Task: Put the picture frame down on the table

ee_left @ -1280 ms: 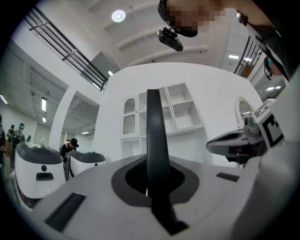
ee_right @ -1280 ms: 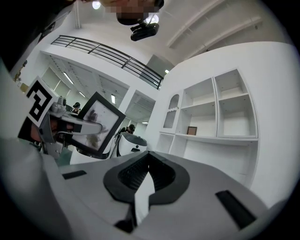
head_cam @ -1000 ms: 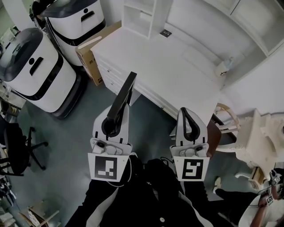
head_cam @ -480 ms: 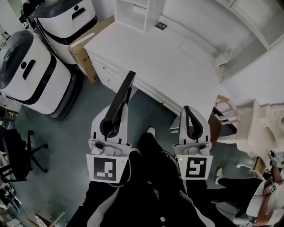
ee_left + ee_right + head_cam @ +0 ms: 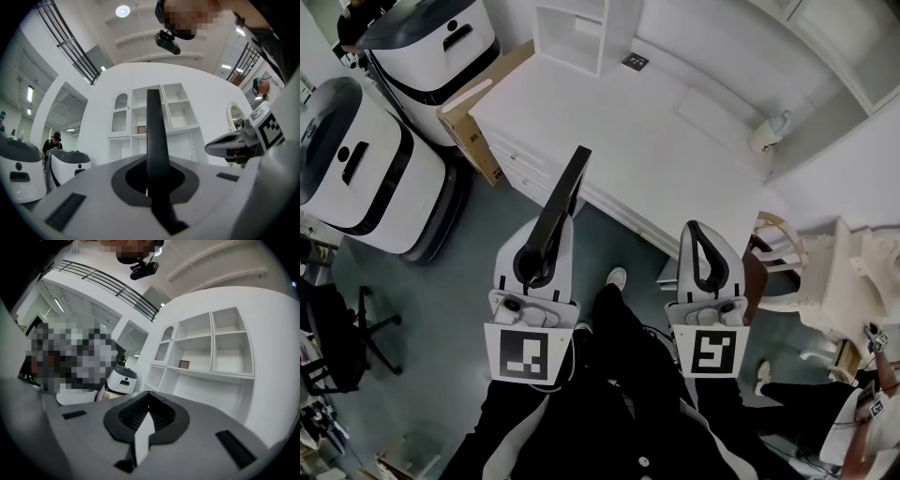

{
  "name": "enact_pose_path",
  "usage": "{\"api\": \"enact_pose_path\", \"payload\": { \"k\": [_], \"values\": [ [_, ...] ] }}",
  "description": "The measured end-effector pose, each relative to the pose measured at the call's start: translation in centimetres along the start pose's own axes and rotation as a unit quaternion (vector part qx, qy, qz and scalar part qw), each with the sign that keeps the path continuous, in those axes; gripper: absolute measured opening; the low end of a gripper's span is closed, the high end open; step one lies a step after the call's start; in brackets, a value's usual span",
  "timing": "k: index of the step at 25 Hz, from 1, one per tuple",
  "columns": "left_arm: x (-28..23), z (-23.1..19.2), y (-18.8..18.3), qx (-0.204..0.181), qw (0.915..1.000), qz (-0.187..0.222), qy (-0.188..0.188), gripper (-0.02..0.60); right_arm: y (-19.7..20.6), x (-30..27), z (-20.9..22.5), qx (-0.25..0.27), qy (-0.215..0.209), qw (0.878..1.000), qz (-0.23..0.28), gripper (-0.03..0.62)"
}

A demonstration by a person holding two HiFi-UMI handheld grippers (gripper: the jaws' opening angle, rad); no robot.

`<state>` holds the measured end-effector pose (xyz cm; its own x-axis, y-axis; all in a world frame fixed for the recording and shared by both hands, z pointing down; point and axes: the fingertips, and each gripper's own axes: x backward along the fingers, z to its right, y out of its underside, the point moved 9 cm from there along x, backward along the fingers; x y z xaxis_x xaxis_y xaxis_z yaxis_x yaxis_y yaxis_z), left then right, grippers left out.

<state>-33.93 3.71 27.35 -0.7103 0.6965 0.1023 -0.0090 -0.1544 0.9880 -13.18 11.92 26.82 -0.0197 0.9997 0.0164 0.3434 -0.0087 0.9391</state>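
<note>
Left gripper (image 5: 536,259): jaws closed nearly all the way, clamped on the lower end of the picture frame (image 5: 561,202).
Left gripper view: the left gripper (image 5: 152,187) has the frame (image 5: 154,136) running as a thin dark bar straight up from between the pads, seen edge-on.
Right gripper (image 5: 701,246): jaws pressed together with nothing in them; in its own view the right gripper (image 5: 145,423) shows the two ribbed pads meeting.
Picture frame: dark and slim, carried in the air by the left gripper and not resting on anything. In the head view it slants up and to the right, and its far end overlaps the counter's front edge.
Counter (image 5: 675,169): white, long and mostly bare, with drawers (image 5: 539,173) along the near face. It lies ahead of both grippers.
On the counter: a white open shelf unit (image 5: 581,33) at the far left corner, a small dark card (image 5: 635,62) just beside it, and a small pale object (image 5: 766,133) at the far right end, too small to name.
Beside the counter: a cardboard box (image 5: 478,112) against its left end, and two white wheeled machines (image 5: 356,178) (image 5: 431,47) further left.
Right side: an ornate white chair (image 5: 844,281).
Floor: grey, with the person's shoe (image 5: 617,277) between the two grippers.
Wall shelving (image 5: 220,352): white, ahead of the grippers, with a small brown framed item (image 5: 184,364) on one shelf.
</note>
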Motion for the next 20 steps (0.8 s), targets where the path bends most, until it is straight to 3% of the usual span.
{"api": "enact_pose_path", "payload": {
  "k": [20],
  "values": [
    [-17.4, 1.3, 0.8, -0.015, 0.9995, -0.002, 0.026, 0.014, 4.3, -11.7, 11.4, -0.017, 0.009, 1.0, 0.003, 0.002]
  ]
}}
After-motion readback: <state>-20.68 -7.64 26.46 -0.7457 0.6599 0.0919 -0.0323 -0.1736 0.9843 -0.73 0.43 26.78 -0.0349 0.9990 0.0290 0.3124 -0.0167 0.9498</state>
